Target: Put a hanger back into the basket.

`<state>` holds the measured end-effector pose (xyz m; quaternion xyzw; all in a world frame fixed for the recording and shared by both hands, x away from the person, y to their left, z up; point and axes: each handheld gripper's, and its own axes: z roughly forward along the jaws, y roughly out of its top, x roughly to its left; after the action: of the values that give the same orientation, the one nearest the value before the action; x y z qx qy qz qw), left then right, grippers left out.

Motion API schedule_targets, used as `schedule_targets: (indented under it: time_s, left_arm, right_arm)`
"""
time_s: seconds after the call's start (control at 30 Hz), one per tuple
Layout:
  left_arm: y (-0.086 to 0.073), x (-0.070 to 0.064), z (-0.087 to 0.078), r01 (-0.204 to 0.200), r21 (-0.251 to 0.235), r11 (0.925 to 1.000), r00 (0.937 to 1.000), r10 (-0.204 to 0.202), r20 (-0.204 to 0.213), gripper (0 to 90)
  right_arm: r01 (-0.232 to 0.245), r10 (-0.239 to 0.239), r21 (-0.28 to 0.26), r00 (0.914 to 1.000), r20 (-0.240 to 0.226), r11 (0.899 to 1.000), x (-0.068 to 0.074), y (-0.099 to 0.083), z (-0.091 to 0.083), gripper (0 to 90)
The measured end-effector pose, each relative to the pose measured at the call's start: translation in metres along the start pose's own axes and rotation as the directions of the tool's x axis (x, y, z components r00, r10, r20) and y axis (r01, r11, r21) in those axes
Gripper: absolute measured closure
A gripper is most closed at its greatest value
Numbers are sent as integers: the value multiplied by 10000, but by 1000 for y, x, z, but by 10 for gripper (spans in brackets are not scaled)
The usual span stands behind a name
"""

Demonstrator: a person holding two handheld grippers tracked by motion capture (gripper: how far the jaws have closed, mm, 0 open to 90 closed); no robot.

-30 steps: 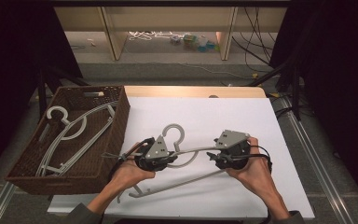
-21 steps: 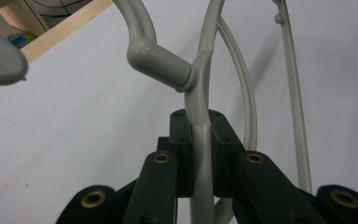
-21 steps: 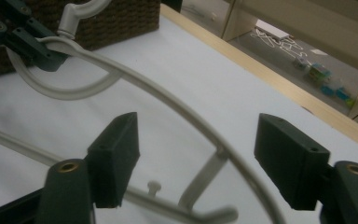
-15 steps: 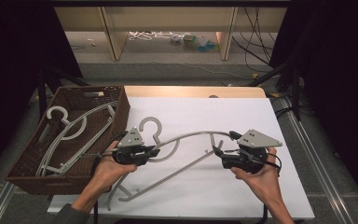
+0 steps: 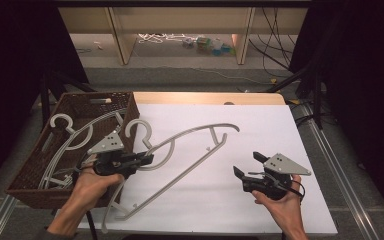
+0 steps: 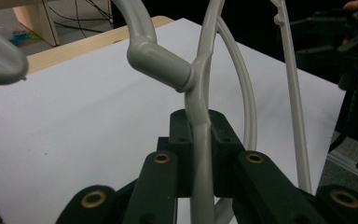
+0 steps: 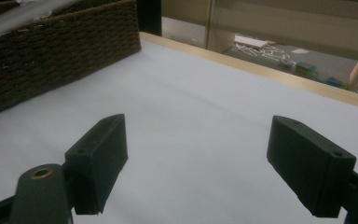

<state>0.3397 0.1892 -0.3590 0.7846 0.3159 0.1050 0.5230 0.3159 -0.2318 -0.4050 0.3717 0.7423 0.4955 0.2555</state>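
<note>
Jaws: left gripper (image 6: 200,154) clamps hanger (image 6: 200,93); right gripper (image 7: 196,168) wide, empty.

one hanger (image 5: 190,150), one basket (image 5: 40,192), two claws (image 5: 147,159)

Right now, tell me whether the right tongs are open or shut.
Open. The right tongs have their jaws spread wide over the bare white table, with nothing between them.

Hanger (image 6: 200,84): smooth grey plastic, slight sheen | basket (image 5: 32,172): rough dark-brown woven wicker | table cover (image 5: 260,125): matt white, possibly paper or foam board | table edge (image 5: 205,98): pale wood | gripper jaws: matt black plastic, brass-coloured rivets
</note>
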Motion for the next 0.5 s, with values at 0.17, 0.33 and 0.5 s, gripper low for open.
schedule_targets:
  time_s: [0.17, 0.33, 0.5]
  left_arm:
    - [12, 6, -18, 217, -61, 9997, 9998, -217, -26, 821]
    - [25, 13, -40, 176, -257, 9995, 9995, -183, -267, 821]
    - [33, 26, -65, 193, -412, 9990, 9976, -219, -651, 821]
  right_arm:
    - [-33, 33, -519, 10000, -1, 9986, 3, -3, 1, 186]
    - [-198, 195, -461, 9998, -79, 9987, 7, -8, -1, 173]
    - [-214, 211, -387, 9997, -85, 9990, 8, -13, -1, 169]
